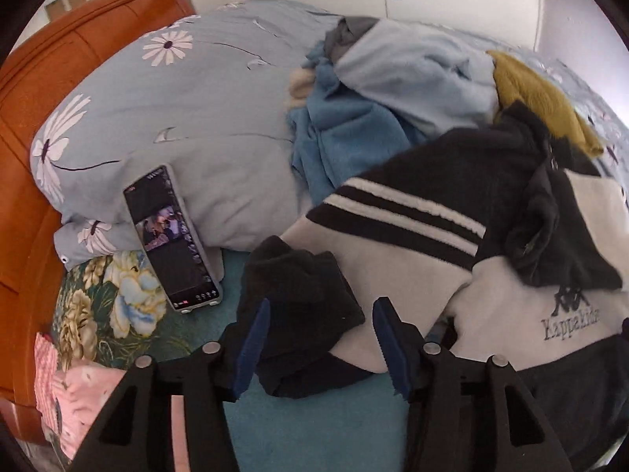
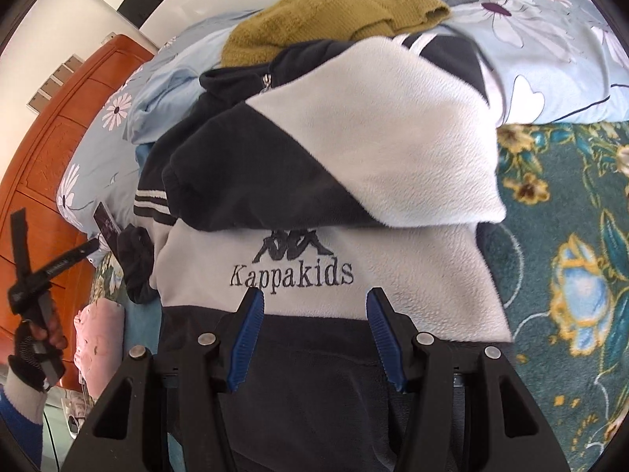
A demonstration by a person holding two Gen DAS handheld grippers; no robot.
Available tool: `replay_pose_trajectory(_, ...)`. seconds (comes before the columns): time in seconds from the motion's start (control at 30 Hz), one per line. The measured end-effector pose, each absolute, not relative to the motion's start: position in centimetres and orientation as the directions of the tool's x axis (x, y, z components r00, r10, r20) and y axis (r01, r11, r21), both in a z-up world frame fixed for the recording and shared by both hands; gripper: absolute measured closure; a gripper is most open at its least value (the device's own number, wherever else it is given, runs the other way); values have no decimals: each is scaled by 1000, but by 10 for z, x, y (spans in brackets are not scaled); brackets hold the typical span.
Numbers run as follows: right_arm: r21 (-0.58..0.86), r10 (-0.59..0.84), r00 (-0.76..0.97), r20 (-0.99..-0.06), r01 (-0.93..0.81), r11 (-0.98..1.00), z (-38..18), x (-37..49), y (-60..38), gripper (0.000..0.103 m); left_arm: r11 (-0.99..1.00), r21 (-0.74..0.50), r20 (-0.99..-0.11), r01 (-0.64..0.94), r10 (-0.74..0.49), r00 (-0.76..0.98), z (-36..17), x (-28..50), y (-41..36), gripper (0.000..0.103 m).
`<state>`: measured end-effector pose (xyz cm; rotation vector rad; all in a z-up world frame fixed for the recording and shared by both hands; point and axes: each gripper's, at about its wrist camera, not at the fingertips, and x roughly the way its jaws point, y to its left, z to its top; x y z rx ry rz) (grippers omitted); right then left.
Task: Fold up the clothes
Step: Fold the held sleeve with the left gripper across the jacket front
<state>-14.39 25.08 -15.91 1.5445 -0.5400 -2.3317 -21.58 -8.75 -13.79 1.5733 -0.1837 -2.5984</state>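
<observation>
- Left tool [image 1: 320, 338]: jaws spread apart, gripping nothing; the blue pads flank the black cuff [image 1: 298, 314] of a sleeve lying on the teal bed sheet [image 1: 314, 432]; whether a pad touches the fabric cannot be told
- Right tool [image 2: 312, 336]: jaws likewise apart and gripping nothing, poised over the dark lower panel of the fleece jacket [image 2: 354, 165], just below the embroidered "Kappakids" logo [image 2: 291, 271]
- Fleece jacket: black and pale grey, lying on the bed with one sleeve folded across the chest; the other sleeve, marked by two white stripes [image 1: 412, 212], runs out toward the left tool
- Olive knit garment [image 2: 330, 15]: bunched behind the jacket collar, touching it
- Blue fleece garments [image 1: 354, 118]: heaped beyond the striped sleeve, against the floral duvet [image 1: 177, 98]
- Phone [image 1: 171, 236]: screen lit, leaning on the duvet edge
- Pink cloth [image 1: 74, 393]: at the bed's edge, beside the orange wooden headboard [image 1: 59, 59]
- Left hand [image 2: 35, 350]: gloved, seen in the right wrist view gripping the left tool's handle
</observation>
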Motion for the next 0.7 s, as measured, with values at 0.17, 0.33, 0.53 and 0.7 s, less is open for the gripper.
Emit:
replay_pose_trajectory(0.17,455,-434,-355,-828,29,-890,-170,-147,245,47,-975,219,-912,-46,-187,-366,-195,-228,-84,43)
replay_pose_trajectory(0.33,446,-428,-334,-840,24,-895,-178,-150,239,47,-964,259,-909,-64,-221,-353,-219,-237,-88,43)
replay_pose_trajectory(0.53,444,-426,-333,-841,24,-896,-177,-150,235,47,-984,181,-914,8,-171,-368,-214,-239,-106,86)
replay_pose_trajectory(0.7,463,-439,-371,-818,27,-886,-163,-145,244,47,-996,84,-879,39,-93,-467,-164,-222,-118,90)
